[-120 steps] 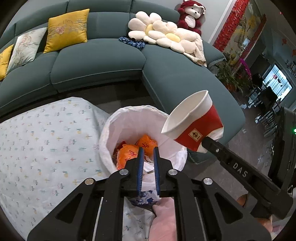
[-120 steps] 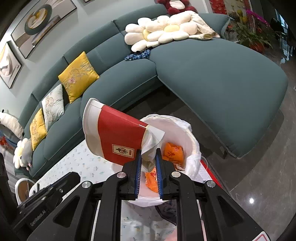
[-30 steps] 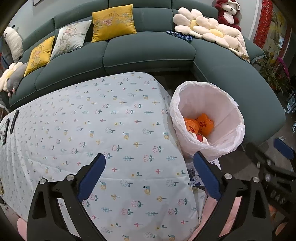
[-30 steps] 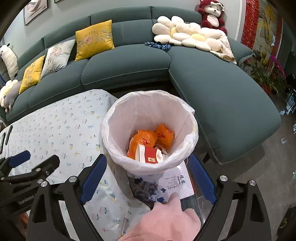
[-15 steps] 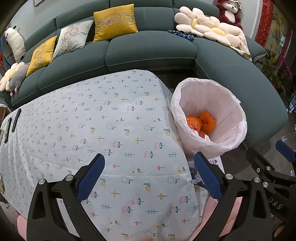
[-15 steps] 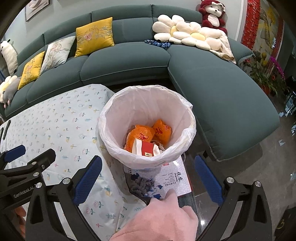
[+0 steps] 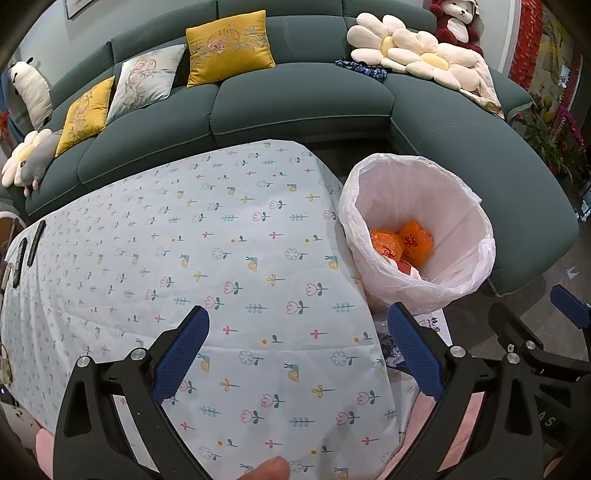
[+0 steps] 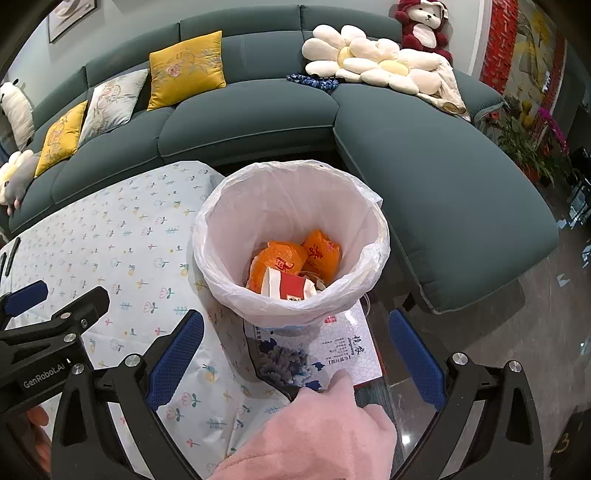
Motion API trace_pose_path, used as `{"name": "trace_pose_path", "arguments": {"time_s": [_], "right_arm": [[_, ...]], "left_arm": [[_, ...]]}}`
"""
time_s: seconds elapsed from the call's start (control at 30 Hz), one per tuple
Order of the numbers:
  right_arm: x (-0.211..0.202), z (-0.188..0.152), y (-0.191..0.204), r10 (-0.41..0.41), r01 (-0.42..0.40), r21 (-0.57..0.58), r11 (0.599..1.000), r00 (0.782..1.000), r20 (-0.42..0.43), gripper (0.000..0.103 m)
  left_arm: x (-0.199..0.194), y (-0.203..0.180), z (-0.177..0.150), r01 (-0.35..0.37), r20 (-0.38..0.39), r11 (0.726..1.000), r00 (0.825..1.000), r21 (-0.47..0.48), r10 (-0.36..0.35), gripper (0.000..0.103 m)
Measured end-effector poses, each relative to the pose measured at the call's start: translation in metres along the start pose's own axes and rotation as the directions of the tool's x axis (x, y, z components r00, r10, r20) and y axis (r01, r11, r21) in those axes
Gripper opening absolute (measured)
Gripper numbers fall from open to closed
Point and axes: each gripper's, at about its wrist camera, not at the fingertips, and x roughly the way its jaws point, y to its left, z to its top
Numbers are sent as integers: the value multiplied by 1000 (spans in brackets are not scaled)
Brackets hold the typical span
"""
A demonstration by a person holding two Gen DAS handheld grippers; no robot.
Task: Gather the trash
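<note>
Place: you are in a home living room.
Seating: a curved teal sofa (image 7: 303, 99) with yellow cushions (image 7: 227, 46).
Soft toys: a flower pillow (image 8: 369, 62) and a teddy bear (image 8: 421, 31).
Bench: under a flowered cloth (image 7: 207, 240).
Wall: a framed picture (image 8: 72, 16).

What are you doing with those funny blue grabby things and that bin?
A person is tidying up trash with a grabbing tool in each hand. Right now the left tool and the right tool are both wide open and holding nothing. The bin, lined with a white bag, stands at the end of the flowery tablecloth. Inside it lie a red and white paper cup and some orange wrappers. No trash shows on the tablecloth.
</note>
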Motion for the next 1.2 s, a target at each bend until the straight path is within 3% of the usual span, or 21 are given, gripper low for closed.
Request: {"name": "trace_pose_path", "arguments": {"time_s": [1.2], "right_arm": [[9,-9,-4,-4,4,-2,1000,1000,-18,96]], "left_arm": [[6,2,-6,-50,-18,998,999,-45,49,92]]}}
